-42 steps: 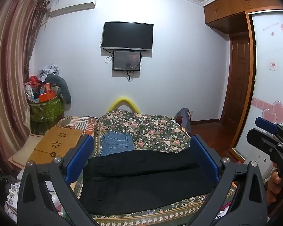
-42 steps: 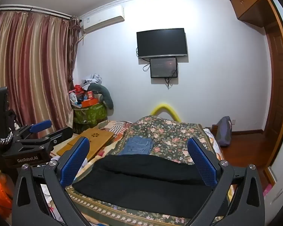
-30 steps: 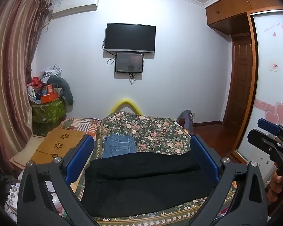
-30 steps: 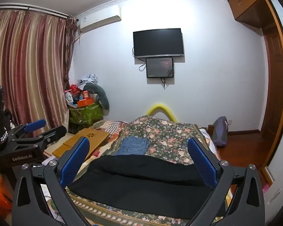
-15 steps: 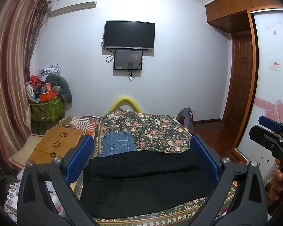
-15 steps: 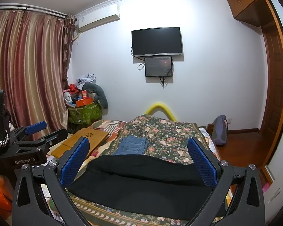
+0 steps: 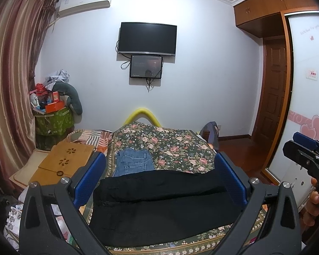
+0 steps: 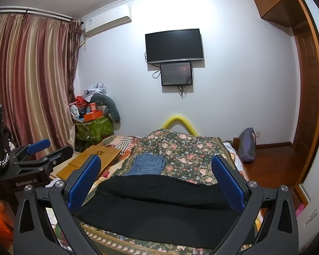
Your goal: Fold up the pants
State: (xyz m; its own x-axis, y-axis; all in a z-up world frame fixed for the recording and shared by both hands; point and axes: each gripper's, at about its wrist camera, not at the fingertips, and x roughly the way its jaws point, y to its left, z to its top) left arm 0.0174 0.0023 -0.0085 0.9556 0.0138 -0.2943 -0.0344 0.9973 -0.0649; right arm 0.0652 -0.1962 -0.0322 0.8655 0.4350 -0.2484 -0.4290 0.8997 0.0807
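Note:
Black pants (image 7: 163, 204) lie spread across the near end of a bed, waist to the left, one leg over the other; they show too in the right wrist view as black pants (image 8: 159, 204). My left gripper (image 7: 159, 178) hangs open above and in front of them, nothing between its blue pads. My right gripper (image 8: 156, 180) is likewise open and empty, held off the cloth. Each gripper appears at the edge of the other's view: the right gripper (image 7: 308, 155) and the left gripper (image 8: 36, 155).
The bed's floral cover (image 7: 170, 144) carries folded blue jeans (image 7: 134, 163) just beyond the pants. A wooden lap desk (image 7: 63, 163) lies left of the bed. A green bin (image 7: 53, 123) of clutter stands by the curtain. A hand (image 7: 312, 204) shows at the right edge.
Both views drift only slightly; the grippers stay open and the pants have not moved.

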